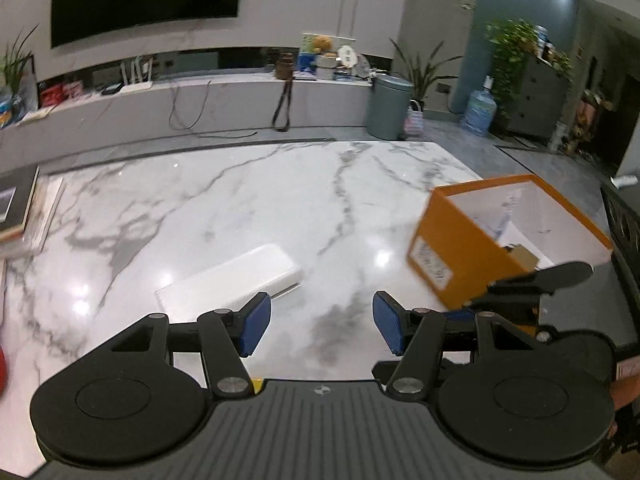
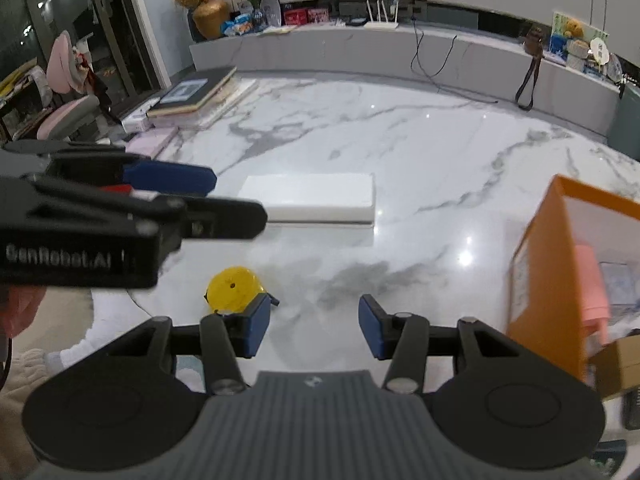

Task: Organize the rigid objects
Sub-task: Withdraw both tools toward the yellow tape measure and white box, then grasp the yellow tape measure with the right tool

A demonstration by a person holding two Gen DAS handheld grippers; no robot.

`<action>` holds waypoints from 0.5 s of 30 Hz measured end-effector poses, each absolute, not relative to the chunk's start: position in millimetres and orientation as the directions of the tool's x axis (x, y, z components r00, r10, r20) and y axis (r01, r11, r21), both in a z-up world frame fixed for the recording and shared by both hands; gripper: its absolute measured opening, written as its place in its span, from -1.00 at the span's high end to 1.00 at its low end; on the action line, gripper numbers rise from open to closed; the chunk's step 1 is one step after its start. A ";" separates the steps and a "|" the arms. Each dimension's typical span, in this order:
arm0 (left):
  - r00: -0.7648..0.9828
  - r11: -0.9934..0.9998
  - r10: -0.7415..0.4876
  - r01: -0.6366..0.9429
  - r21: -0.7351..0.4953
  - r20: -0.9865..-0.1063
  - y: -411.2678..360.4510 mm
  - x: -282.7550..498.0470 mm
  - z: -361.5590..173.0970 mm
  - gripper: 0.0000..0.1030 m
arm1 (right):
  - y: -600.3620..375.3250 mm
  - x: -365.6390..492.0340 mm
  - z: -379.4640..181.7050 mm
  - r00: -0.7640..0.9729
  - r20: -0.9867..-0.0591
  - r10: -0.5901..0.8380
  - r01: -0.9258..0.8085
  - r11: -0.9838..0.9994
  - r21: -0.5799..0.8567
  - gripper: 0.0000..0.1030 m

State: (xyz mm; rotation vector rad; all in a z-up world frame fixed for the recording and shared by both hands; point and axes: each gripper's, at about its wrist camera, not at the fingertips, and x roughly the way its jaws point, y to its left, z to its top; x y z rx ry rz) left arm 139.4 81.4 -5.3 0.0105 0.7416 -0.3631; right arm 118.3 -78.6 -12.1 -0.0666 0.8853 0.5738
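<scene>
Both your grippers hang wide open, gripping nothing.
Your left gripper (image 1: 322, 326) sits just short of the white box (image 1: 232, 282); your right gripper (image 2: 314, 328) has the yellow object (image 2: 232, 288) beside its left finger.

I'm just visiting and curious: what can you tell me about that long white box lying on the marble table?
The long white rectangular box is flat, smooth and plain, seemingly cardboard or plastic, with rounded corners and a thin seam along its lower edge. It looks closed and lies flat on the white marble table, left of the orange box. Nothing touches it; both grippers are apart from it.
</scene>
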 end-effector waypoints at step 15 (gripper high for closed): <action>0.573 0.960 -0.276 0.204 -0.191 -0.772 136.5 161.6 -57.9 -0.39 | -15.7 131.9 -59.6 0.390 -0.762 0.517 -0.599 0.771 0.216 -0.02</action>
